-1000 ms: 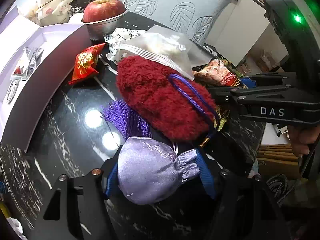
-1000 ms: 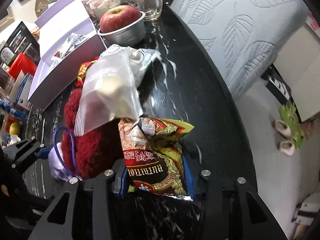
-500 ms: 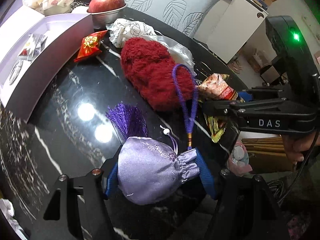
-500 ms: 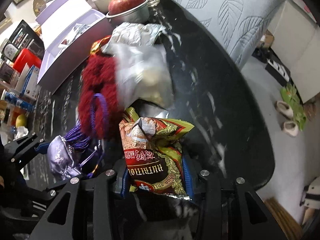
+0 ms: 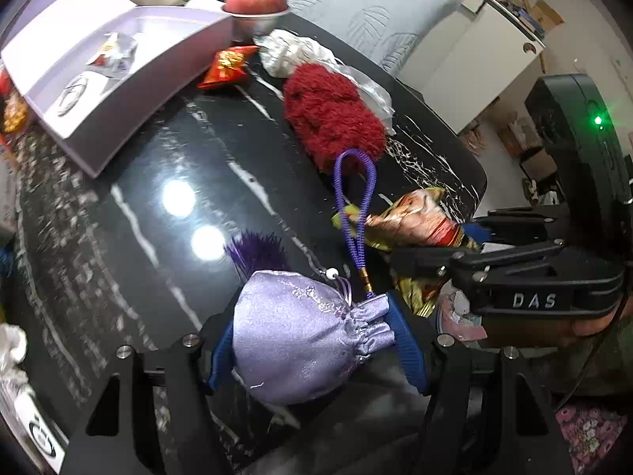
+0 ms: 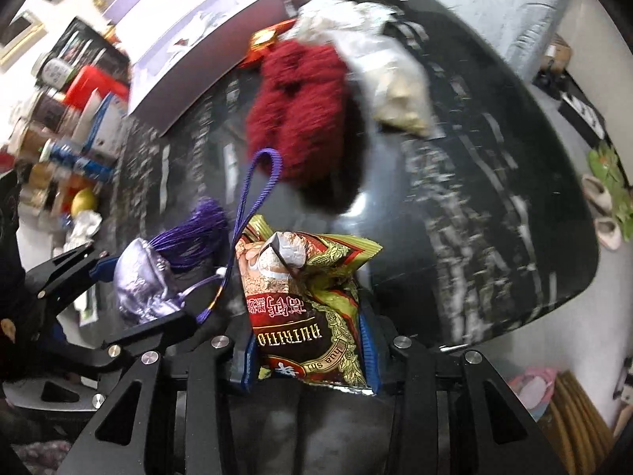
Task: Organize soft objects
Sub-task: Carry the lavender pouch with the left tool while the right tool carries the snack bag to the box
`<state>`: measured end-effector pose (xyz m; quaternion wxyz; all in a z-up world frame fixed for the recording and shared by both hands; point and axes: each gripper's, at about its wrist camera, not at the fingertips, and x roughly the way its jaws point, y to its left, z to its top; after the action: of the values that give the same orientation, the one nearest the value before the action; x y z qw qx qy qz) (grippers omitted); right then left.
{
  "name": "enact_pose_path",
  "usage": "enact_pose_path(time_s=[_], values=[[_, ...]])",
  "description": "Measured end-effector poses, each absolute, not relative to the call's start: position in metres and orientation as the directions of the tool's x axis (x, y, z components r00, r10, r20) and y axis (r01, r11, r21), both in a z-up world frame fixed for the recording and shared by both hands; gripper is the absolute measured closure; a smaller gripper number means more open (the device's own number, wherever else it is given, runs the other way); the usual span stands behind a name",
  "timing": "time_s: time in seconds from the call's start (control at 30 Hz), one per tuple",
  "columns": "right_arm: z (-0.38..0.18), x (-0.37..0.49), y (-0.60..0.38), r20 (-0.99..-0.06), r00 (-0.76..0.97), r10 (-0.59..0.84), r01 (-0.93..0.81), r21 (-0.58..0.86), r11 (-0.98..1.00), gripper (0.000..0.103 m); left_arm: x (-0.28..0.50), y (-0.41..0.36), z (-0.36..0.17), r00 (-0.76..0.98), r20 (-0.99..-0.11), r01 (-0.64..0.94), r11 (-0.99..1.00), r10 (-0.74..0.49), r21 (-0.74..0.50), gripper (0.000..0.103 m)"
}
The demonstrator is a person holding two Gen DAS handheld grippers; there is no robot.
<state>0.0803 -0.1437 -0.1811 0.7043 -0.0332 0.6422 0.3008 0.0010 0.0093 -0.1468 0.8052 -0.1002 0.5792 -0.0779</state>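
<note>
My left gripper (image 5: 312,340) is shut on a lilac satin drawstring pouch (image 5: 300,336), held above the near edge of the black marble table (image 5: 130,213). Its purple cord loop (image 5: 352,206) and tassel (image 5: 257,251) trail off it. My right gripper (image 6: 308,348) is shut on a red and green snack packet (image 6: 304,301), lifted beside the pouch (image 6: 142,285). A fuzzy dark red soft thing (image 5: 332,114) lies mid-table, with a clear plastic bag (image 6: 399,91) leaning on its right side. A small red packet (image 5: 229,65) lies behind it.
An open lilac gift box (image 5: 107,79) takes up the table's left side. A metal bowl with an apple (image 5: 255,0) stands at the back, next to crumpled white wrapping (image 5: 292,51). A leaf-patterned grey cushion (image 5: 379,4) lies beyond the table. Cans and boxes (image 6: 67,126) crowd the far left.
Both grippers have pulled back toward the table's near edge with their loads. The pouch's cord has slid off the red fuzzy thing, which now lies farther away; the plastic bag has slipped to its side.
</note>
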Motion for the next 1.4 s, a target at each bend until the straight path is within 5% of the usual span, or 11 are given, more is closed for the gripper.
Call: enact_pose_path(time_s=[0.7, 1.4], values=[[-0.095, 0.052, -0.038, -0.855, -0.120, 0.504, -0.731, 0.420, 0.537, 0.064, -0.044, 0.100, -0.040, 0.535, -0.845, -0.273, 0.947, 0.005, -0.167, 0.036], [0.053, 0.092, 0.042, -0.720, 0.058, 0.692, -0.893, 0.272, 0.358, 0.064, 0.005, 0.165, 0.072, 0.715, -0.662, -0.340, 0.939, 0.227, -0.045, 0.036]])
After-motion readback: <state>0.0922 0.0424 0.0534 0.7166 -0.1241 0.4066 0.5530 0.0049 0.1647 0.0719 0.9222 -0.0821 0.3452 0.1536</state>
